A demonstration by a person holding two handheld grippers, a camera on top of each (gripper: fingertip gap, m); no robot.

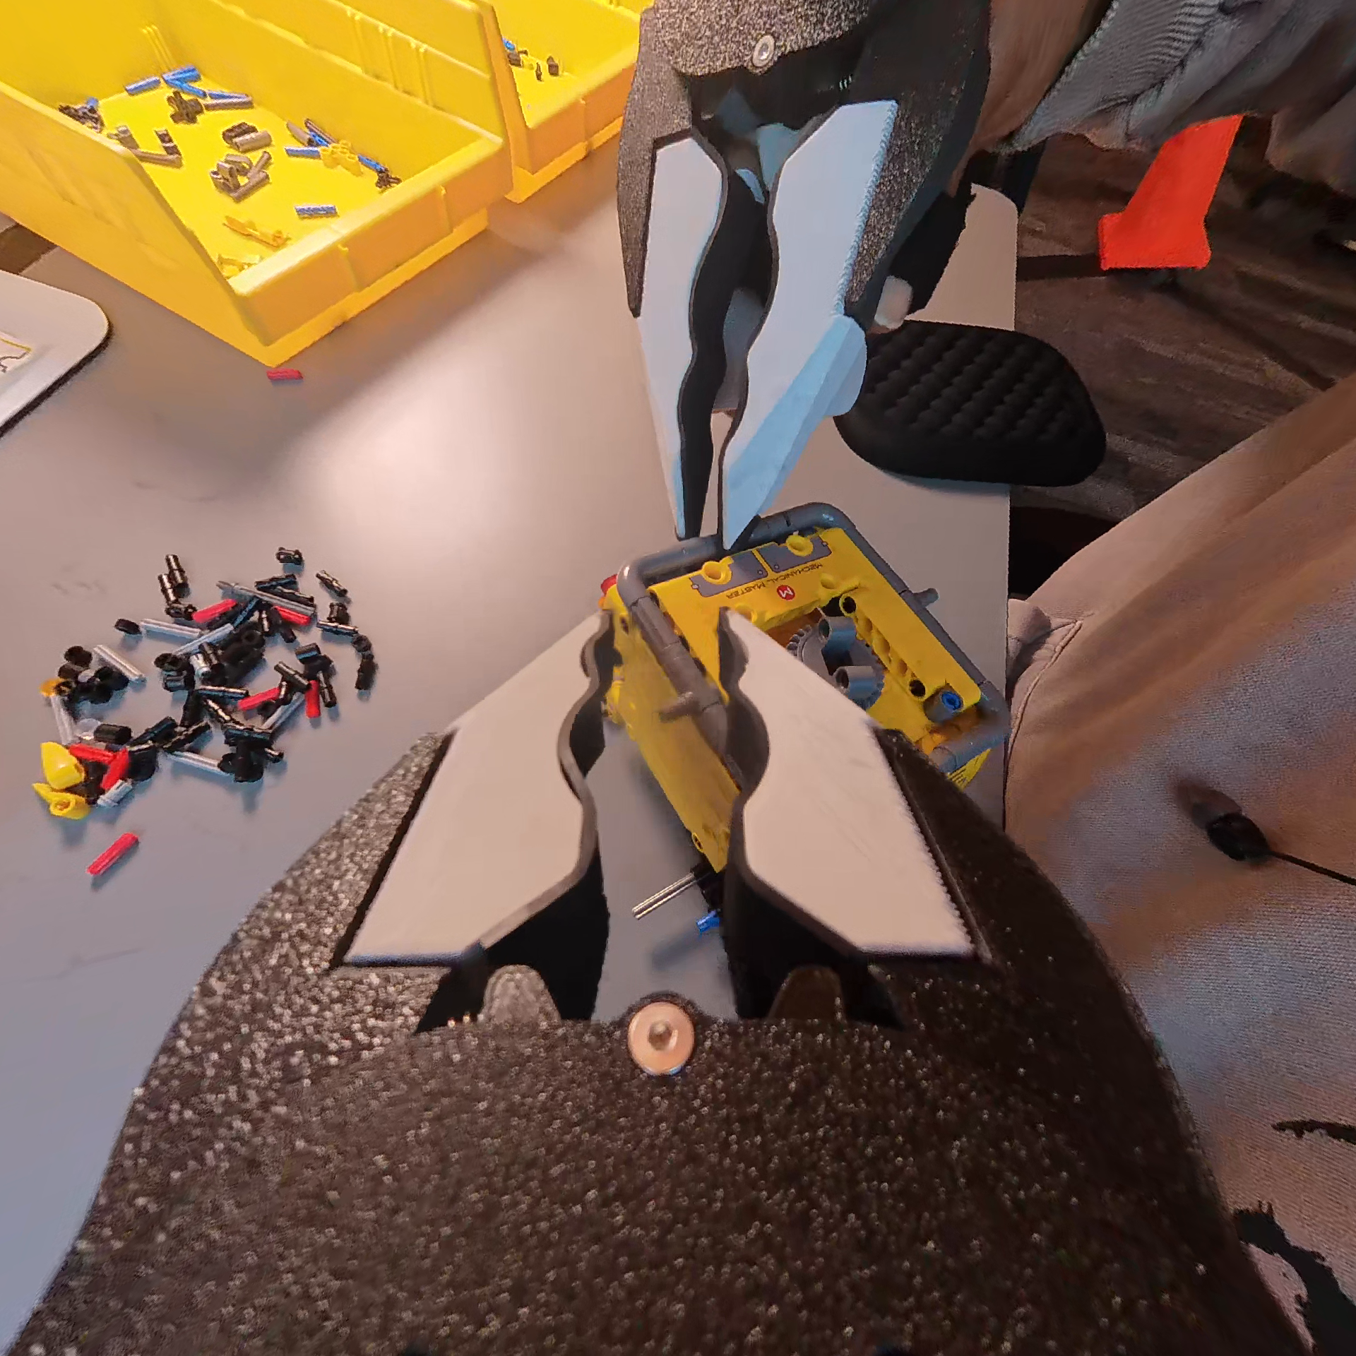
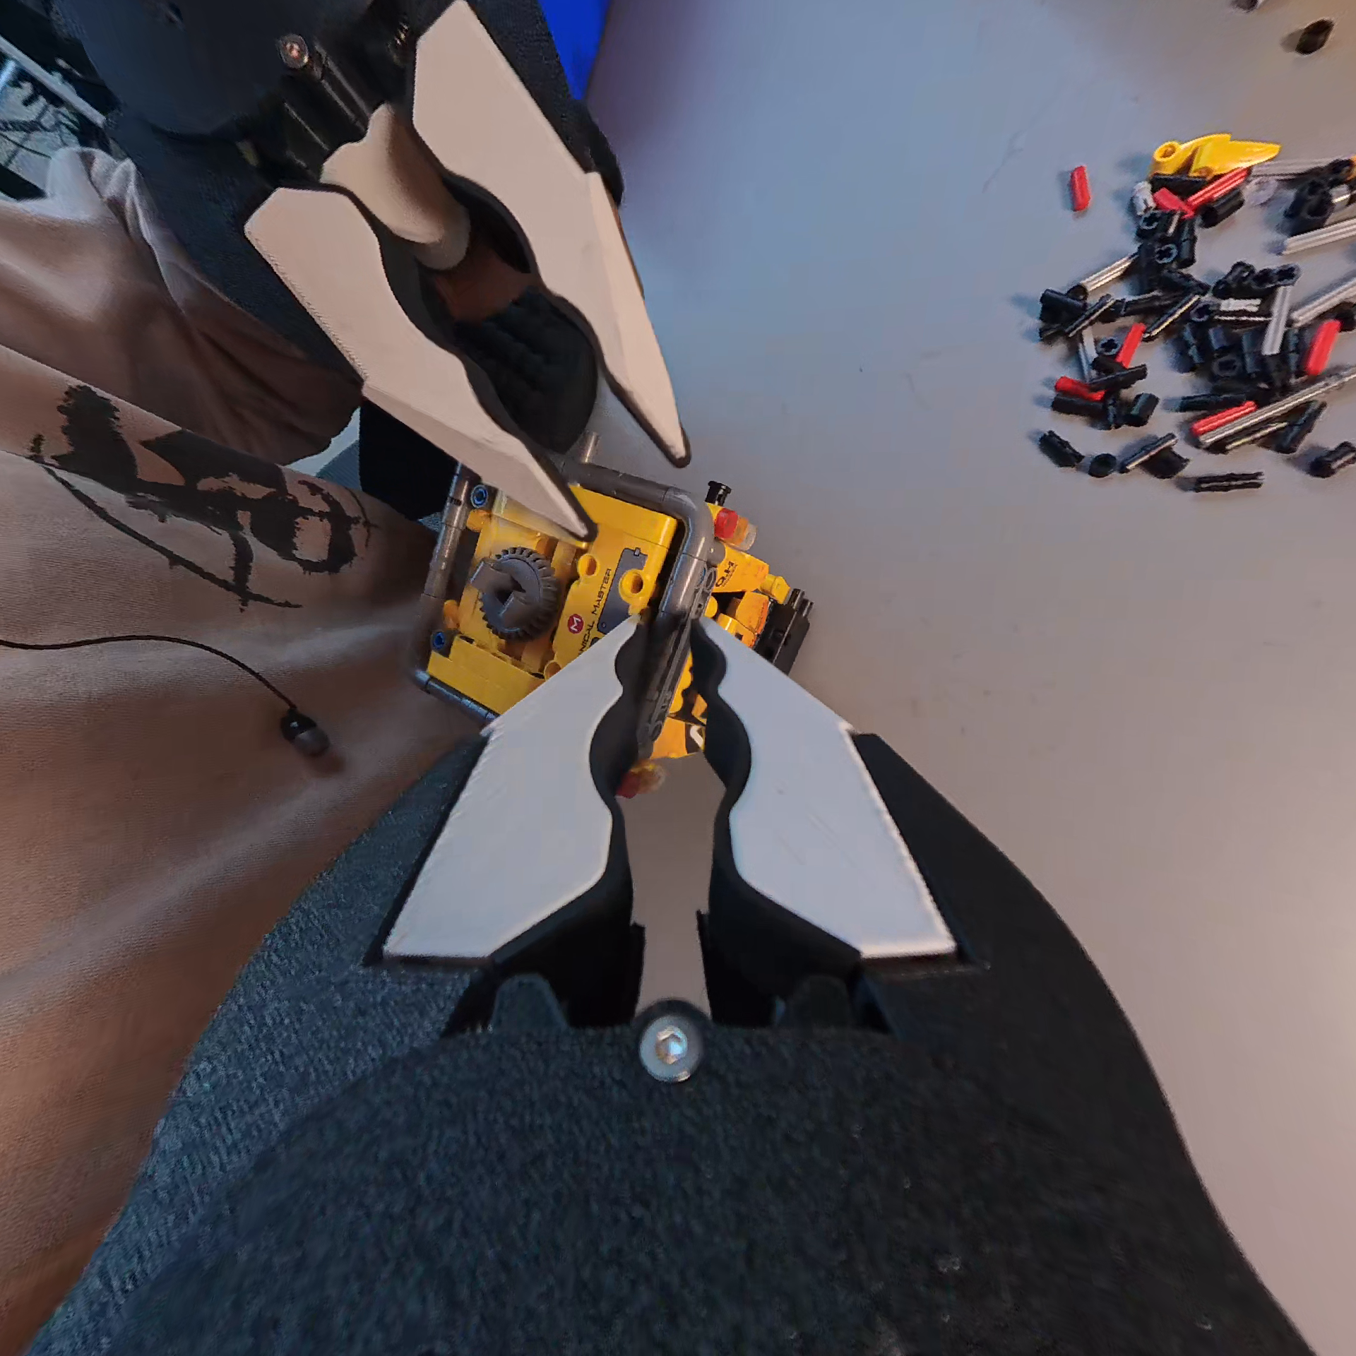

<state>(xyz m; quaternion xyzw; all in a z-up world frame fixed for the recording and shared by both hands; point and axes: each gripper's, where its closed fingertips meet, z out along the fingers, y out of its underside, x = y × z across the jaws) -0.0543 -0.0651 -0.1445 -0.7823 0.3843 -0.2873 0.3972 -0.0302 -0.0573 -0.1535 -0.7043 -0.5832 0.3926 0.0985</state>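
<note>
Left wrist view gives me the broad grey tabletop (image 1: 455, 455), with open bare surface from nine to twelve o'clock of my fingers. Its near edge runs down the three o'clock side, where a person's tan sweatshirt (image 1: 1189, 734) sits just beyond it. Two yellow plastic parts bins (image 1: 308, 242) holding small blue and black pieces sit well apart at eleven o'clock.

At centre, close to that table edge, is the yellow brick-built block with a grey tube frame and dark gear (image 1: 807, 638), tilted on its side. My left gripper (image 1: 664, 646) is spread, one finger on each side of the frame's grey corner tube; I cannot tell whether either pad touches it. My right gripper (image 1: 708, 539) comes in from twelve o'clock, its tips pinched onto the frame's top bar.

Right wrist view confirms it: the right gripper (image 2: 668, 631) is clenched on the grey tube frame (image 2: 682, 587), while the left gripper (image 2: 631, 491) stands apart at eleven o'clock.

A loose pile of small black, red and grey pins (image 1: 205, 675) lies at nine o'clock, well clear.
</note>
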